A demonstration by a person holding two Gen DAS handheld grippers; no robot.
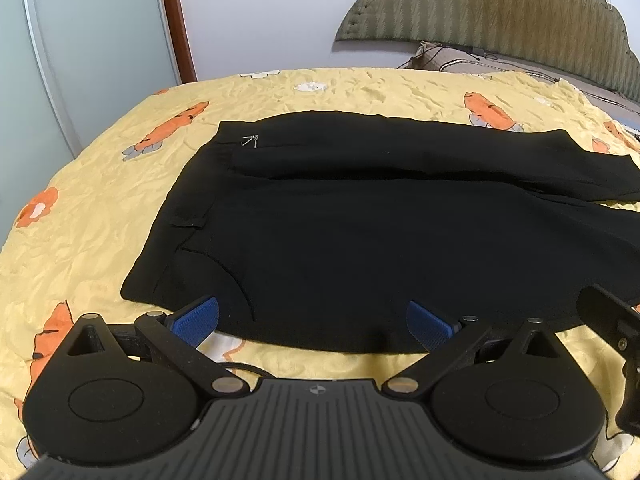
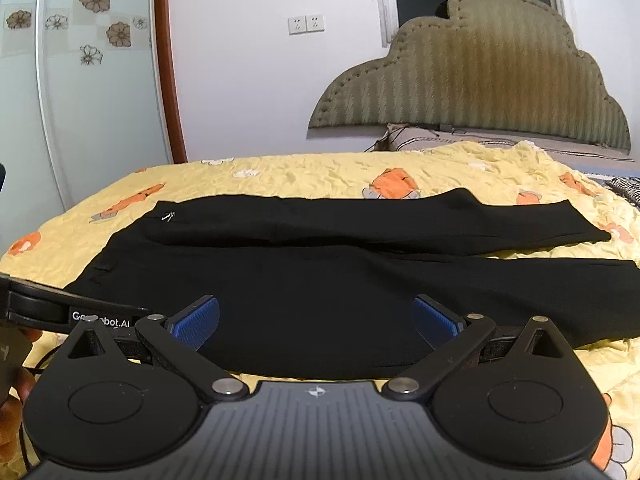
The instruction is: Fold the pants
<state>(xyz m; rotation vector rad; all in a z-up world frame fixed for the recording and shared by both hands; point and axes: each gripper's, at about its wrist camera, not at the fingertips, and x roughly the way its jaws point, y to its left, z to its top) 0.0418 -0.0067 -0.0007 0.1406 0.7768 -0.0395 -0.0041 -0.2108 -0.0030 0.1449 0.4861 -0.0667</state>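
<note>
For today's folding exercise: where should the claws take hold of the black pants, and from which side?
Grip the pants along the near edge, coming from the front, the left claw by the waistband, the right claw toward the legs. That edge lies flat, closest, and both claws are open.

The pants (image 1: 360, 220) legs run off the right edge.

soft, even indoor light, fairly dim, with no hard shadows or glare. the black pants (image 1: 360, 240) swallow detail and read almost flat. both views are sharp but bend strongly outward, with dark corners at the edges.
</note>
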